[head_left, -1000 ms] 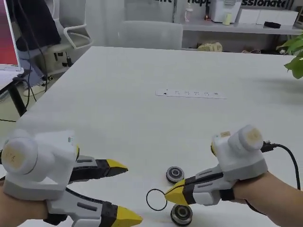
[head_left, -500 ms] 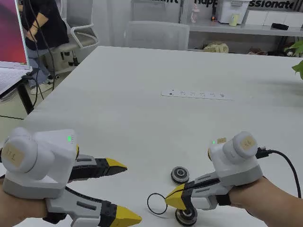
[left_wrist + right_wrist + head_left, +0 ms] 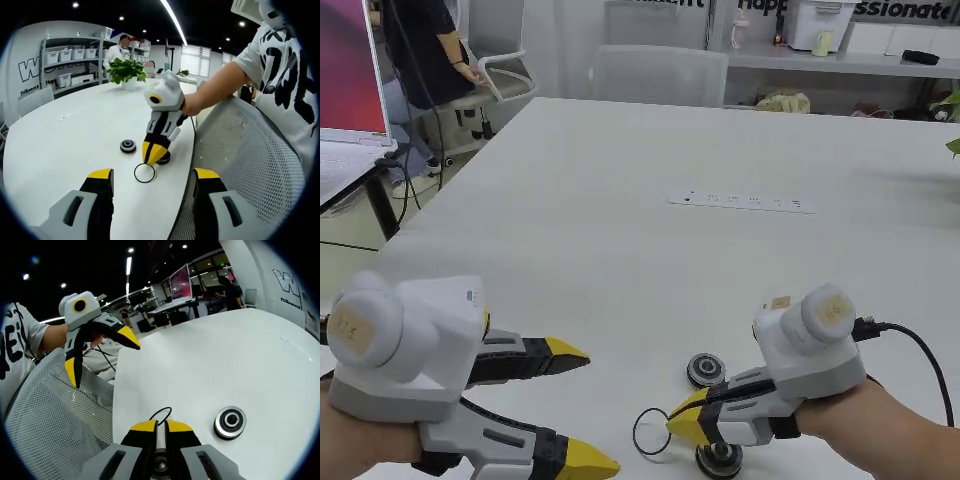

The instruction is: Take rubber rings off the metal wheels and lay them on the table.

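1. My right tool (image 3: 685,420) has its jaws drawn together to a thin slit, and I can make out nothing gripped between them. My left tool (image 3: 578,407) is released, with its jaws spread wide and nothing between them.
2. One loose rubber ring (image 3: 635,433) lies flat on the counter (image 3: 620,230) just ahead of my right tool's tips. In the right gripper view its far arc curves out past the yellow tips.
3. The coming move turns on the near metal wheel (image 3: 720,460). It sits beneath my right tool, just behind the tips, so the tool's body lies over it. I judge that I must lift or draw back before the jaws can reach its rim.
4. The far metal wheel (image 3: 706,370) lies flat, axle up, ahead of my right tool and off to its right side. It is apart from the loose ring. A dark band runs round its rim, which I judge to be its rubber ring, not yet taken off.
5. My right tool is nearer to both wheels. My left tool is well apart from them, and its open jaws point toward the loose ring, which lies ahead of the gap between them.
6. Some things are hard to make out:
   - The near wheel is mostly covered, so I cannot tell whether it still carries a ring.
   - A grey shape shows through my right tool's slit, and I cannot tell whether it is that wheel or a part of the tool.
   - I cannot tell whether the tips touch the loose ring.
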A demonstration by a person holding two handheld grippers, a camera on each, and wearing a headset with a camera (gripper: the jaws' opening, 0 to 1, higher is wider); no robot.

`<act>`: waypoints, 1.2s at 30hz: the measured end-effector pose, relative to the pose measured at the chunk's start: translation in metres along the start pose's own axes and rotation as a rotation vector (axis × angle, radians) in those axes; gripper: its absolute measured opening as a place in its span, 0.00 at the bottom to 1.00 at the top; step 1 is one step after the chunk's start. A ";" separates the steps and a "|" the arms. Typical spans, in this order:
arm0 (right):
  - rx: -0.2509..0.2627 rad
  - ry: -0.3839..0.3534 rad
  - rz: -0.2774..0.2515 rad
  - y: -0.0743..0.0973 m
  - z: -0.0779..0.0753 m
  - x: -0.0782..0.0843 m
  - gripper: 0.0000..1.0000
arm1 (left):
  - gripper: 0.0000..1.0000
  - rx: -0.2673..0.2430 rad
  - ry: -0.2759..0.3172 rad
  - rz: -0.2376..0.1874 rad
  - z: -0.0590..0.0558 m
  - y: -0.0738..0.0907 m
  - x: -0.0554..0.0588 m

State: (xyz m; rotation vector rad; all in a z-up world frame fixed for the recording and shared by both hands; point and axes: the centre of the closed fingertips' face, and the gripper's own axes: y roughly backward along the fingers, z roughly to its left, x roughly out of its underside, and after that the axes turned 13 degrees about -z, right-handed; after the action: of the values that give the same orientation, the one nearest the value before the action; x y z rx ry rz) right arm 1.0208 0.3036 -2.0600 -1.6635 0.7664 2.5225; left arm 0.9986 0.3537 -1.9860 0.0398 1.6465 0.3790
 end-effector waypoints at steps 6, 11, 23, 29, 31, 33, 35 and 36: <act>0.011 0.014 0.001 0.002 -0.002 0.000 0.08 | 0.61 0.006 -0.003 -0.003 -0.001 -0.002 -0.002; 0.013 0.015 -0.010 0.007 0.000 -0.003 0.09 | 0.61 0.012 -0.005 -0.002 -0.002 -0.004 -0.003; 0.021 0.009 -0.045 0.021 0.003 -0.011 0.13 | 0.60 0.029 -0.015 0.008 -0.003 -0.011 -0.007; 0.030 0.015 -0.056 0.033 0.002 -0.014 0.14 | 0.60 0.040 -0.025 0.012 -0.003 -0.016 -0.009; 0.039 0.010 -0.064 0.038 0.000 -0.015 0.15 | 0.60 0.046 -0.027 0.011 -0.003 -0.018 -0.011; 0.046 0.000 -0.077 0.042 0.000 -0.015 0.15 | 0.60 0.048 -0.028 0.010 -0.003 -0.021 -0.012; 0.052 -0.001 -0.082 0.046 -0.001 -0.015 0.16 | 0.60 0.052 -0.029 0.008 -0.003 -0.023 -0.013; 0.053 -0.002 -0.083 0.047 -0.001 -0.015 0.16 | 0.60 0.053 -0.029 0.009 -0.003 -0.024 -0.014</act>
State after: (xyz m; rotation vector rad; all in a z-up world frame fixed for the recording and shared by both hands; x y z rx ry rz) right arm 1.0147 0.2654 -2.0290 -1.6407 0.7412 2.4257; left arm 1.0021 0.3269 -1.9790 0.0918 1.6279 0.3399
